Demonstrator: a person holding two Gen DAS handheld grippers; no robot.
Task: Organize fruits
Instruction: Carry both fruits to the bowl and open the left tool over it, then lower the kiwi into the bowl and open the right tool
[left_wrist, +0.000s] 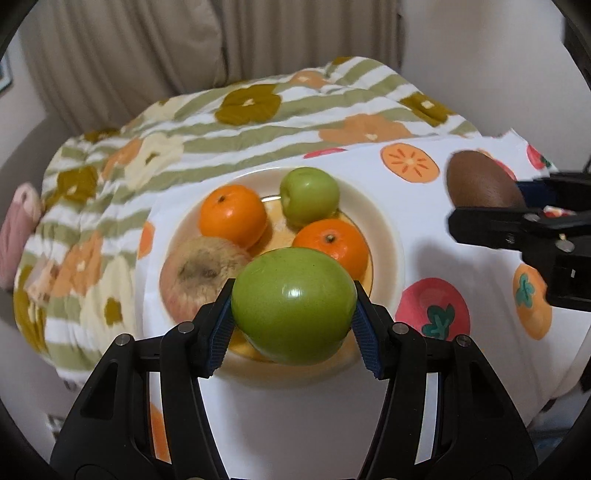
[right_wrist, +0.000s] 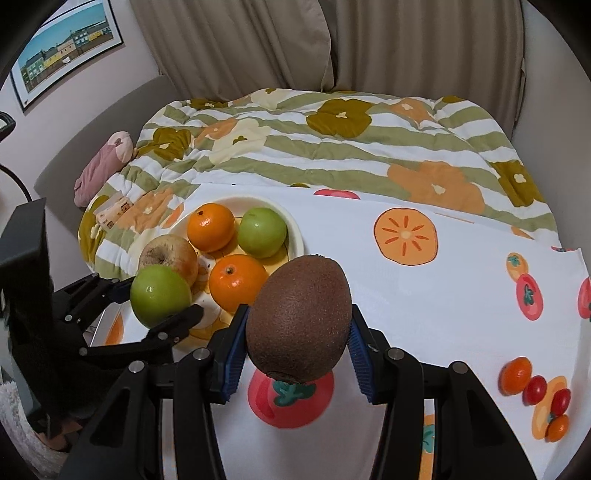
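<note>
- Left wrist view: my left gripper (left_wrist: 293, 308) is clamped on a green apple (left_wrist: 293, 304), blue pads (left_wrist: 221, 330) pressing both sides.
- Held apple hangs over the near rim of the plate (left_wrist: 386, 221), not resting on it.
- Plate already holds four fruits: small green apple (left_wrist: 309, 195) at the back, orange (left_wrist: 232, 216) back left, second orange (left_wrist: 332, 243) front right, blotchy red apple (left_wrist: 201, 275) front left.
- Held apple covers part of the second orange and the red apple from this angle; can't tell if it touches them.
- Right wrist view: my right gripper (right_wrist: 298, 332) is clamped on a kiwi (right_wrist: 298, 319), long axis roughly upright, pads on both flanks.
- Kiwi sits in the air over the white fruit-print cloth (right_wrist: 424, 314), just right of the plate.
- Both grippers are close, side by side; the left one shows at the left edge of the right view.
- Near the right edge on the cloth: a small orange fruit (right_wrist: 515, 374) and two cherry tomatoes (right_wrist: 536, 389), well apart from the plate.
- Behind the cloth: striped floral quilt (right_wrist: 332, 147), then curtain (right_wrist: 240, 44).
</note>
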